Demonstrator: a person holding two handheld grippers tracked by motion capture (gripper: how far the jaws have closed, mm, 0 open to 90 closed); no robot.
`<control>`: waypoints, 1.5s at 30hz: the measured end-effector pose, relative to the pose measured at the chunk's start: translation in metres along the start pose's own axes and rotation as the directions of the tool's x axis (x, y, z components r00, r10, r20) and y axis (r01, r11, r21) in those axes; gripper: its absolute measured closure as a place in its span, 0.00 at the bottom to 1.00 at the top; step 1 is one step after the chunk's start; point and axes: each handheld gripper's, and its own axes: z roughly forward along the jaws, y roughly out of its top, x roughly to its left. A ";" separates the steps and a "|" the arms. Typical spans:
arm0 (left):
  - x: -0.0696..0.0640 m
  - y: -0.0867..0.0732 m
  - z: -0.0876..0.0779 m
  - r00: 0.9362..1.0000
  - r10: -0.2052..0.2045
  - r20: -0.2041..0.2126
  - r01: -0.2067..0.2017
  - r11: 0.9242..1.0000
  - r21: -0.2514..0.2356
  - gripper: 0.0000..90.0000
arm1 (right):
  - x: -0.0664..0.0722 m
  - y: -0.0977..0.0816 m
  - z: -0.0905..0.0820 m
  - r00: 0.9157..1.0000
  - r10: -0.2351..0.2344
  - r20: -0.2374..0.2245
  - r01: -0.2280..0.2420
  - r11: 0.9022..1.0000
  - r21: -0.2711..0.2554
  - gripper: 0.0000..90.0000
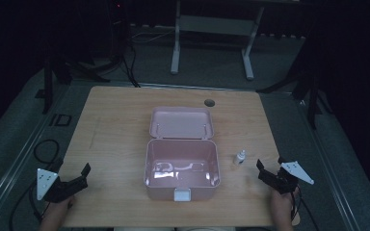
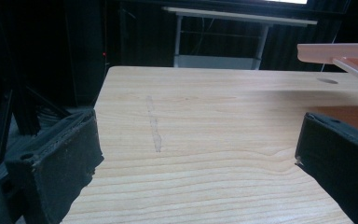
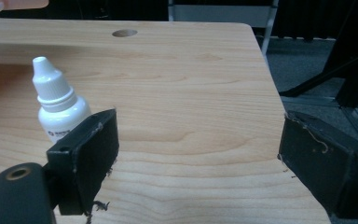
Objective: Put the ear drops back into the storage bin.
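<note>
A round hole (image 1: 209, 102) sits near the table's (image 1: 111, 125) far edge. Beyond the far edge, a white-legged stand (image 1: 212, 29) rests on grey floor (image 1: 9, 144).

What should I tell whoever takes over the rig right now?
Left claw: open, empty, low over the table's near left corner.
Right claw: open, empty, near the right edge, just behind the small white dropper bottle.
Bottle stands upright, to the right of the pink box.
Box sits mid-table, lid open, looks empty.
Done: lid is open.
Left: probably grasp the bottle and place it in the box.
</note>
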 end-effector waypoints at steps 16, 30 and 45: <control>0.000 0.000 0.000 1.000 0.002 -0.001 -0.002 1.000 0.000 0.00 | 0.004 0.003 0.006 0.999 -0.045 -0.016 0.045 0.997 0.065 0.13; 0.000 0.000 0.000 1.000 0.002 -0.001 -0.002 1.000 -0.001 0.00 | 0.001 0.023 0.004 0.995 -0.067 -0.078 0.082 0.973 0.216 0.15; 0.000 0.000 0.000 1.000 0.002 -0.003 -0.002 1.000 -0.001 0.00 | -0.003 0.046 0.000 0.976 -0.079 -0.204 0.186 0.790 0.584 0.13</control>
